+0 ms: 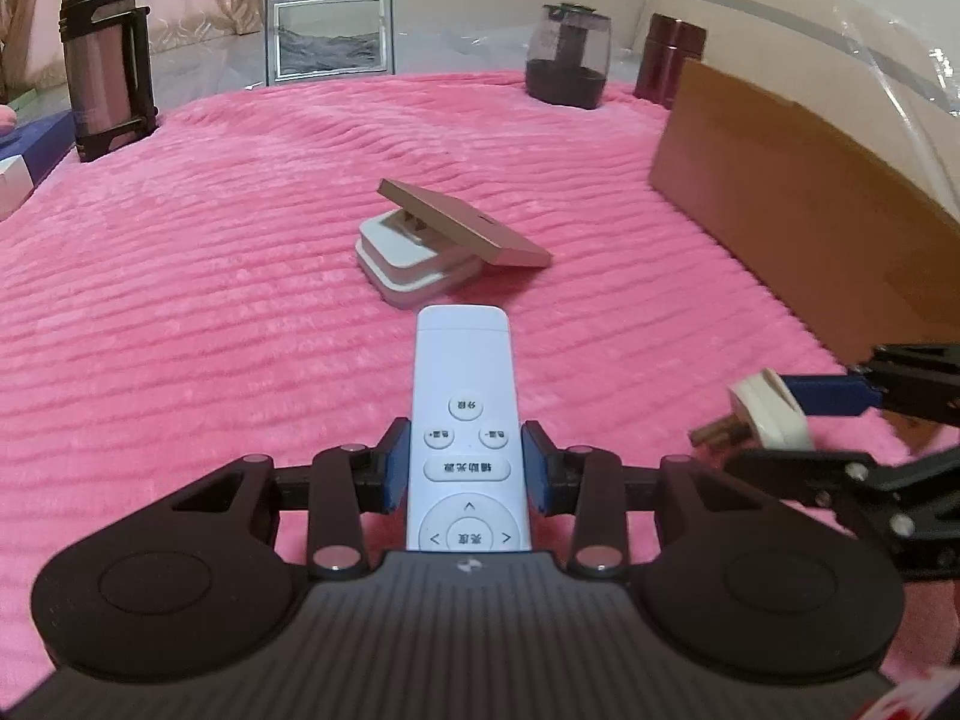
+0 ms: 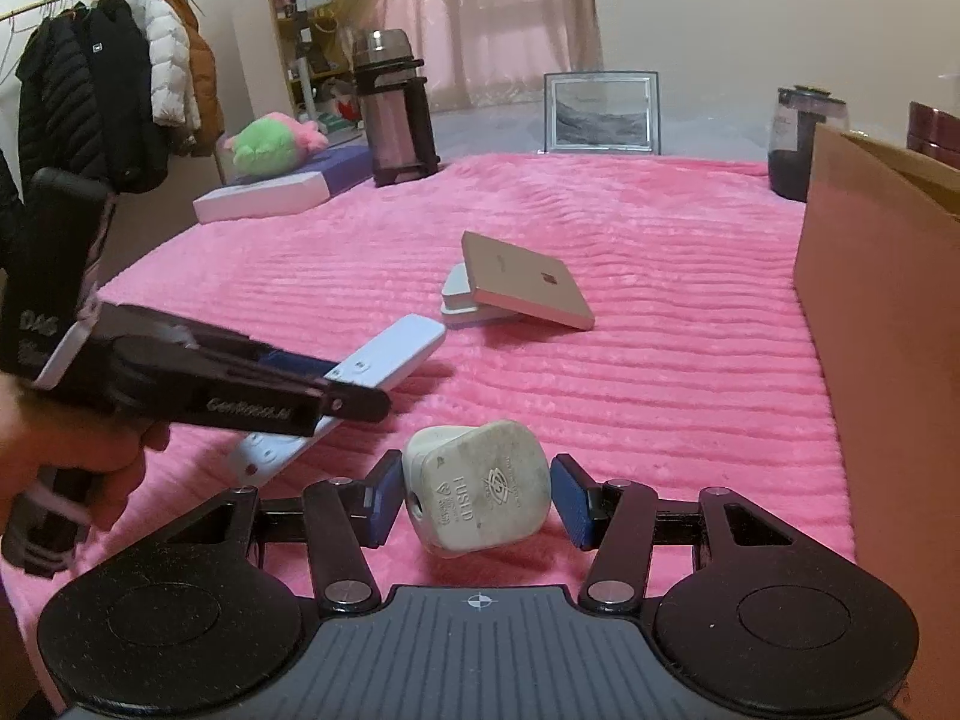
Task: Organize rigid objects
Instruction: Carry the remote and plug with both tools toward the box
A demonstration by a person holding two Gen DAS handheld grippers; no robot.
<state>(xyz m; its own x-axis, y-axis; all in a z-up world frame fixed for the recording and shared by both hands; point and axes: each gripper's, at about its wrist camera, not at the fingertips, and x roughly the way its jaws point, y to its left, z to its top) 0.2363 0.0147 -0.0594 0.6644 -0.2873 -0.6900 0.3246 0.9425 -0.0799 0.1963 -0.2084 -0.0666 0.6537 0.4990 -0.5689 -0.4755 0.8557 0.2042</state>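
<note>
While left gripper [image 1: 467, 468] clamps 1 white plastic remote [image 1: 462, 420] & right gripper [image 2: 477, 501] clamps 1 white three-pin plug [image 2: 477, 495], 1 brown cardboard box [image 2: 888, 324] stands nearby, contents unseen.

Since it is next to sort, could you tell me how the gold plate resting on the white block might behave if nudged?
The gold plate looks stiff and flat, so it should not bend. It leans tilted, one edge on the white block, the other on the blanket, so a nudge could probably slide it off. Its smooth faces may be slippery between fingers.
</note>
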